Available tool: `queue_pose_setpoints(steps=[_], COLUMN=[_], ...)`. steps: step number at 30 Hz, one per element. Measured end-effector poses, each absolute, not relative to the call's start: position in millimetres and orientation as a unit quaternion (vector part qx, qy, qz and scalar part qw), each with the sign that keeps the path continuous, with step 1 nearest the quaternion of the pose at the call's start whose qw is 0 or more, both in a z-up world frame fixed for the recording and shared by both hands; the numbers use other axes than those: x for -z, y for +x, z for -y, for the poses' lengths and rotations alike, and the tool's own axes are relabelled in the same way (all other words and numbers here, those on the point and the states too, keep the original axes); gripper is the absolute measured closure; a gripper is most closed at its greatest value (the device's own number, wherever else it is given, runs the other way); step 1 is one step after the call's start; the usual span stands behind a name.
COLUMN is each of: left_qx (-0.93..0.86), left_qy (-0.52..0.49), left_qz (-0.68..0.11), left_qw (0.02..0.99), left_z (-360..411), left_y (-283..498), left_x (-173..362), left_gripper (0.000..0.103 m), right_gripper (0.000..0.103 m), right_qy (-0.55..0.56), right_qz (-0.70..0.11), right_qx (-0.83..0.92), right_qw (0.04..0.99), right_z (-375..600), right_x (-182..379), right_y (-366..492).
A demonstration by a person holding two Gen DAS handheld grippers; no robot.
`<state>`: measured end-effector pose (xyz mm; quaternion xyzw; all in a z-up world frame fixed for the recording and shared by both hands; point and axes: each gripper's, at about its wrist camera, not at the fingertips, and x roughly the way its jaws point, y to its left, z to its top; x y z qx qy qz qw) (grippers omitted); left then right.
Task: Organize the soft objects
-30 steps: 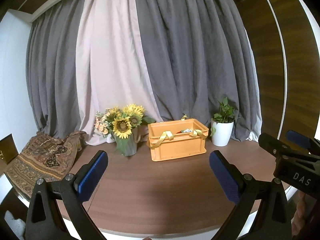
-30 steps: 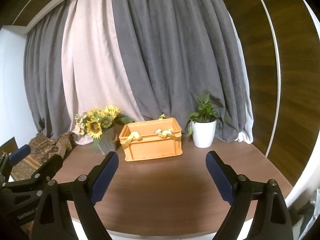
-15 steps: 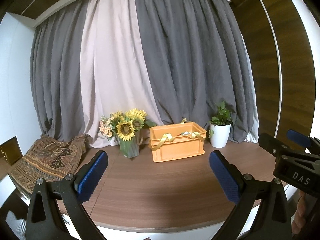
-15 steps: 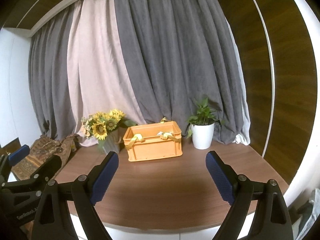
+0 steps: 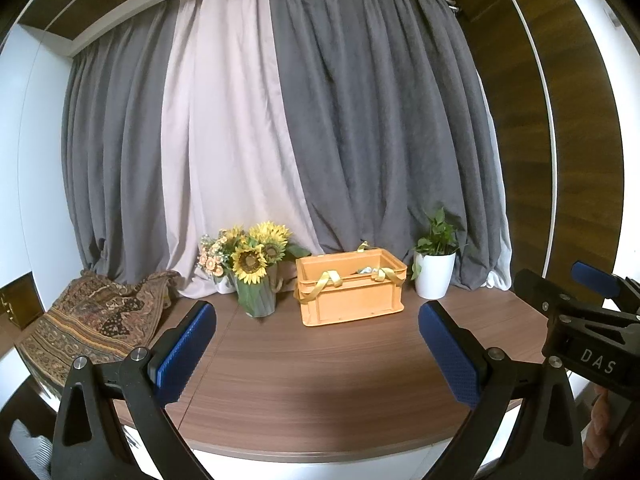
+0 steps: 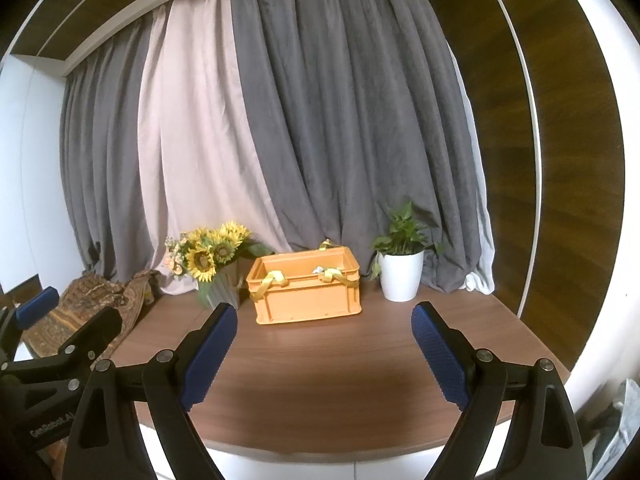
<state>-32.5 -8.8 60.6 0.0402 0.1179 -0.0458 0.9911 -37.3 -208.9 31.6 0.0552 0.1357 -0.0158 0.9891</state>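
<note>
Back of table (image 5: 320, 368): orange crate (image 5: 351, 295), yellow straps draped over rim, soft items inside. Both cameras pulled back and up since second ago. Left gripper (image 5: 316, 352), right gripper (image 6: 323, 354) wide open, empty. Task looks finished.

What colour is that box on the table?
Orange box, with yellow ribbon handles; clearest in the right wrist view.

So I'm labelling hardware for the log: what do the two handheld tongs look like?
Both match: black plastic frames with triangular cut-outs and silver rivets, each finger tipped by a blue textured pad. The left tongs appear in their own view, the right tongs likewise. The right one's side reads "DAS" in white; the left one's side reads "GenRobot", the rest cut off. No cables or sleeves show.
</note>
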Motion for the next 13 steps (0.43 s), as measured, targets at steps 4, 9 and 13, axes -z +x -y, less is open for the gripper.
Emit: queue_pose_setpoints(steps=[4,9,13], left_qx=[0.047,0.046,0.044], left_qy=[0.039,0.034,0.033], left_qz=[-0.118,-0.121,-0.121], left_qw=[0.991,0.991,0.991], left_z=[8.5,8.0,7.9], left_y=[-33.5,-33.9,-34.6], left_x=[-59.9,-59.2,-59.0], left_gripper=[0.000,0.000,0.000], right_gripper=[0.013,0.013,0.013], right_qy=[0.056,0.055,0.052], right_qz=[-0.136,-0.137,-0.138], right_qx=[0.016,0.014,0.011], right_qw=[0.989,0.989,0.989], right_z=[209.2,209.2,208.8], right_x=[-31.9,-32.5,-32.8], right_y=[-37.6,-39.6,-40.1])
